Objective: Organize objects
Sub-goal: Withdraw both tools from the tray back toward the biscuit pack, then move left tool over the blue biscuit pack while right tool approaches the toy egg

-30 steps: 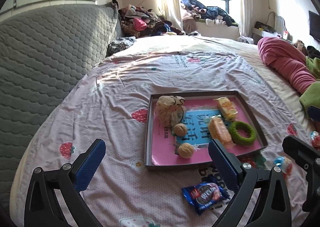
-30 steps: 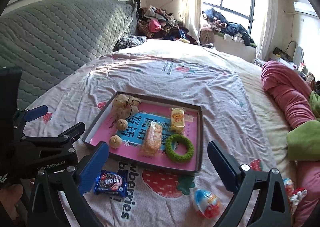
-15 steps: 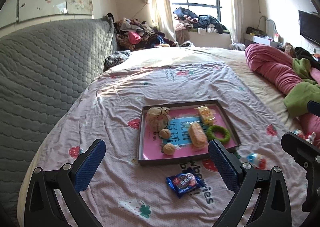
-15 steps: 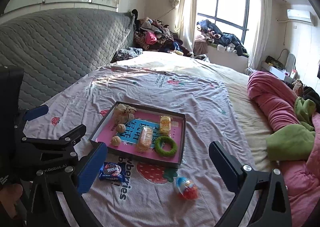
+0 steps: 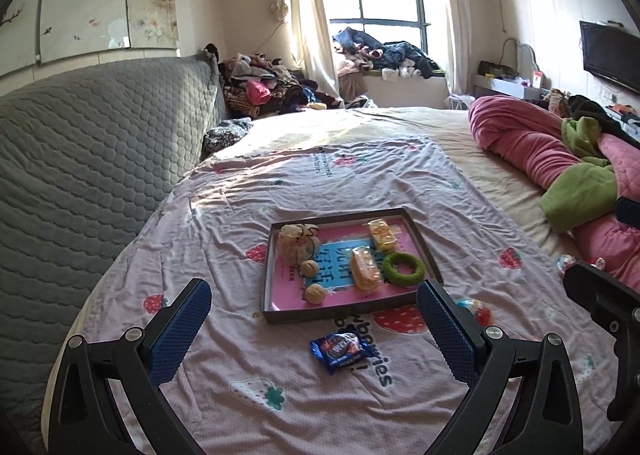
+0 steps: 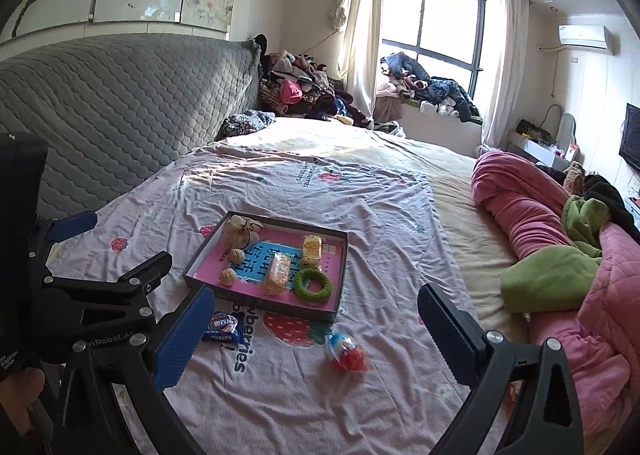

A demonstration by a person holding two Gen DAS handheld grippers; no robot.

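Observation:
A dark shallow tray (image 5: 269, 263) (image 6: 342, 275) with a pink floor lies on the bed. In it are a cloth pouch (image 5: 297, 243), two walnuts (image 5: 314, 293), two wrapped snacks (image 5: 365, 269) and a green ring (image 5: 403, 270) (image 6: 313, 283). A blue snack packet (image 5: 340, 347) (image 6: 222, 327) lies on the sheet in front of the tray. A red and blue egg toy (image 6: 345, 347) (image 5: 474, 305) lies right of it. My left gripper (image 5: 314, 331) is open and empty, held back from the packet. My right gripper (image 6: 316, 339) is open and empty, near the egg toy.
The bed has a pink strawberry sheet (image 5: 280, 183) and a grey quilted headboard (image 5: 80, 159) on the left. Pink and green bedding (image 6: 552, 247) is heaped on the right. Clothes (image 5: 264, 87) are piled at the far end by the window.
Both grippers have pulled back and up from the tray, so the tray and loose items look smaller and farther. Both stay open and empty.

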